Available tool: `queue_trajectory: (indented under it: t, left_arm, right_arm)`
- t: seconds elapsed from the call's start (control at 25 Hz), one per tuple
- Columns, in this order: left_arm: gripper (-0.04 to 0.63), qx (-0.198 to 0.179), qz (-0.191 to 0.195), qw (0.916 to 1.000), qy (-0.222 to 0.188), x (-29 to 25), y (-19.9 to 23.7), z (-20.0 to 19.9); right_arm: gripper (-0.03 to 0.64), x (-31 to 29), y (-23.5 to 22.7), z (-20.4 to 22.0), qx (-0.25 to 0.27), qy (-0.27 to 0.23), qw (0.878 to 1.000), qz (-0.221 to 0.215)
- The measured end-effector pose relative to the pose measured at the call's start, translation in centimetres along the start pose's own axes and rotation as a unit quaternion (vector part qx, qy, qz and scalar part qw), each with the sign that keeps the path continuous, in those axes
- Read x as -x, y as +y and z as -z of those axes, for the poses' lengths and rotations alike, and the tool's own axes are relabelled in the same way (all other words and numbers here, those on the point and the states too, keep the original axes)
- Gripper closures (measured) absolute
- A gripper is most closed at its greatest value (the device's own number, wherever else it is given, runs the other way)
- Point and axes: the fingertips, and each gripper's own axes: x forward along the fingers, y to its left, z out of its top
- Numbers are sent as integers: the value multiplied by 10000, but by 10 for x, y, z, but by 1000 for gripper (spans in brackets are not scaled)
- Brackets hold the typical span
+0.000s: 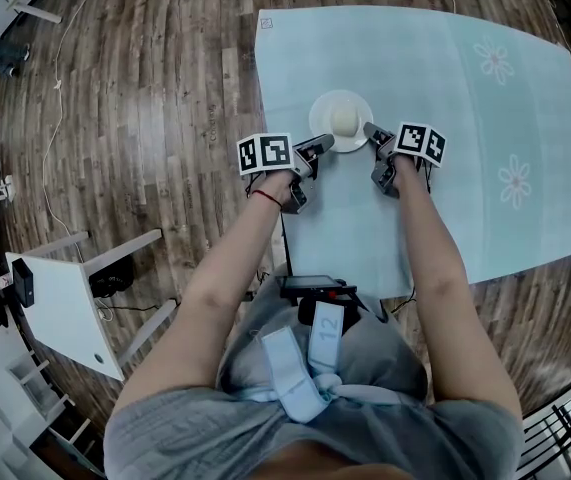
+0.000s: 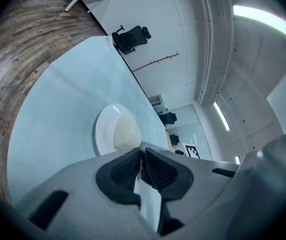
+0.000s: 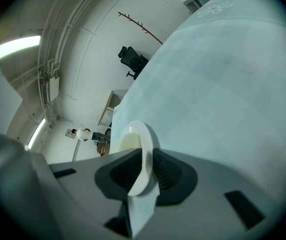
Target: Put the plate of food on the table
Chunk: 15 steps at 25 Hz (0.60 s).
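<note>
Your desk (image 1: 445,88) carries a pale blue-green cloth printed with white flowers (image 1: 514,182). On it, nearer the left edge and about midway between far and near edges, sits the white plate (image 1: 317,120) holding pale round food (image 1: 343,118).

1 plate (image 1: 317,118), 1 bun (image 1: 343,118), 1 table (image 1: 445,98), 2 grippers (image 1: 327,143) (image 1: 370,130)

Near rim of plate (image 2: 107,129) hidden behind left claw (image 2: 143,160). Lower rim sunk between right claw (image 3: 147,170) jaws; food (image 3: 124,143) mostly behind rim. Distant person (image 3: 85,134) too small to tell.
</note>
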Motion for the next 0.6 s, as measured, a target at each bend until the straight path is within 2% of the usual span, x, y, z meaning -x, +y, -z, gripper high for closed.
queue_trajectory:
  t: [0.28,0.44,0.6]
  left_arm:
    - [565,-44,-30,10000,28,0,3,0]
    - [565,-84,-25,10000,8,0,3,-3]
    - [565,-322,-72,9994,57,1,2,-2]
  right_arm:
    - [574,11,2,-5,503,-14,9983,278]
    - [574,18,17,-7,760,-105,9970,125]
    - [574,21,34,-1,1311,-111,9912,107]
